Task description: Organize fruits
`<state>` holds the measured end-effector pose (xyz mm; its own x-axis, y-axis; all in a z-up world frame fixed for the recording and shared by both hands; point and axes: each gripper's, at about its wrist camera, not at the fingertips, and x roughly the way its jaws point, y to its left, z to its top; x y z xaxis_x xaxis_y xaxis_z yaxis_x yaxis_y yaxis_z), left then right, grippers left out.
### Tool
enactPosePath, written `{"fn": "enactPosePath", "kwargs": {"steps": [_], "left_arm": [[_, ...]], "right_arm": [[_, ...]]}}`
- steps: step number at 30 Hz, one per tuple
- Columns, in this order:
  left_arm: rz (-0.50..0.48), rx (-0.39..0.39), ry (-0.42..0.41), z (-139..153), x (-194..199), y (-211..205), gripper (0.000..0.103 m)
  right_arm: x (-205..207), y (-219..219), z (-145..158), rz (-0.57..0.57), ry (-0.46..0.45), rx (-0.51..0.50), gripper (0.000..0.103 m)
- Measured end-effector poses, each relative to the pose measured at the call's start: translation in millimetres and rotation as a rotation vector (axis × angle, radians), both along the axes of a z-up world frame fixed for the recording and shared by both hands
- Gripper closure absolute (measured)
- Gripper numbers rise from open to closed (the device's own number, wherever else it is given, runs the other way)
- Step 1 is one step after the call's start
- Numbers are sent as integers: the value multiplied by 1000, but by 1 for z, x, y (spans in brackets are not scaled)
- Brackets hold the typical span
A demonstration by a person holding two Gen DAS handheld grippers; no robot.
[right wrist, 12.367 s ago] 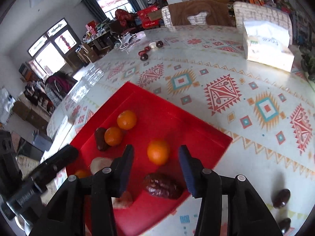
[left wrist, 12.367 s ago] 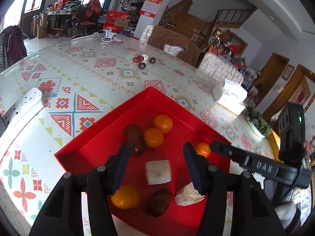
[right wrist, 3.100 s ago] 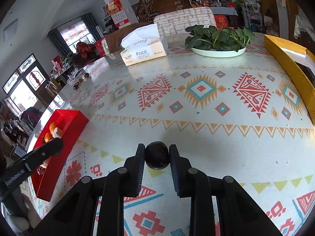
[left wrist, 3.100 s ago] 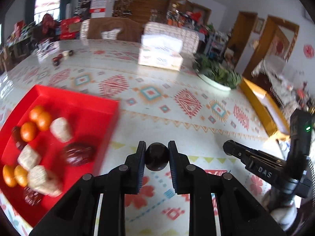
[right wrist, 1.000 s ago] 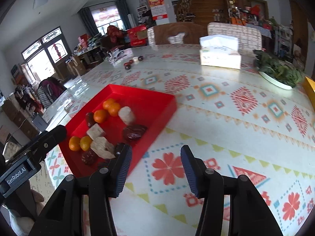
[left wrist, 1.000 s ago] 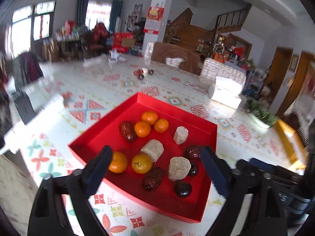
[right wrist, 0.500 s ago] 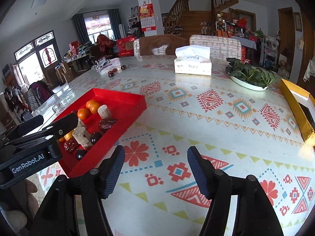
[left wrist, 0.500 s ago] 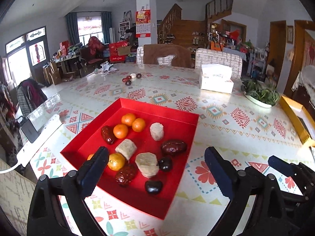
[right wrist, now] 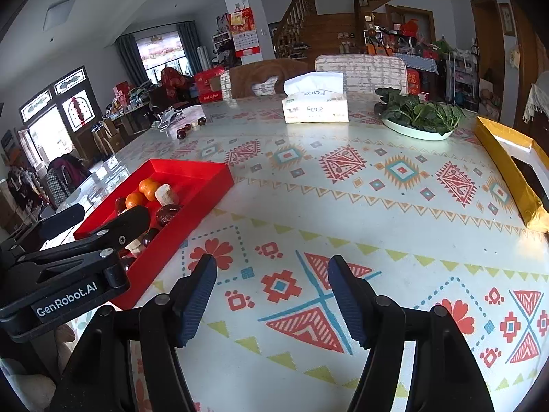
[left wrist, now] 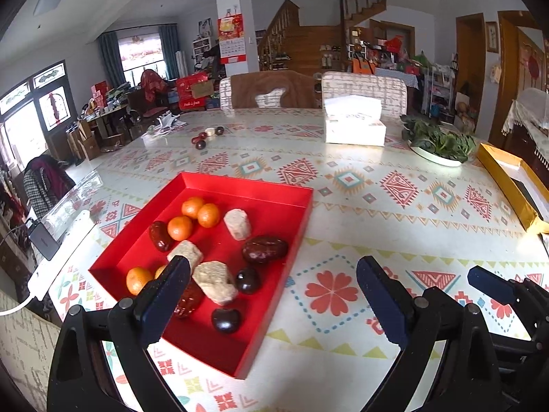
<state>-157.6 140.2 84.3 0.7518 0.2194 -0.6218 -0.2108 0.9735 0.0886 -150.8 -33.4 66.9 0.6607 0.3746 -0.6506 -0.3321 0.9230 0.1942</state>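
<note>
The left gripper [left wrist: 272,295] hangs with its jaws spread very wide and nothing between them; its left finger overlaps the near edge of the red tray [left wrist: 274,189], its right finger stands over bare patterned tablecloth [left wrist: 394,219] beside the tray. The right gripper [right wrist: 272,292], further to the right of the tray, has just been opening its jaws and now holds them moderately apart, also empty, over the cloth.

3 seconds ago each gripper pinched a small dark round fruit out on the cloth, away from the tray. Now both are free, and 2 dark round fruits [left wrist: 225,320] lie in the tray's near right part, beside the pale rough lumps [left wrist: 215,281] and the large red date [left wrist: 264,249]. Behind them sit 3 mandarins [left wrist: 195,214] close together, another date on their left, and more mandarins at the tray's near left corner, partly hidden by the left finger.

I judge that delivery done: everything close at hand is in the tray. What remains outside it is a small cluster of dark fruits [left wrist: 206,135] far beyond the tray, across the table, with one pale piece among them. The tissue box [left wrist: 353,125], the plate of greens [left wrist: 437,142] and the yellow box [left wrist: 511,178] stand right of the tray and look unrelated. The next fetch probably calls for a long reach past the tray.
</note>
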Motion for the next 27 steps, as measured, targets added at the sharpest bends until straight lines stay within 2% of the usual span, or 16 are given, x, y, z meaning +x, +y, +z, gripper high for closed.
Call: {"fn": "enactPosePath", "kwargs": {"steps": [27], "left_arm": [[-16,-27,14,-6,6,-8,6]], "right_arm": [[3,-4,-5,-11,20,-3,30]]}}
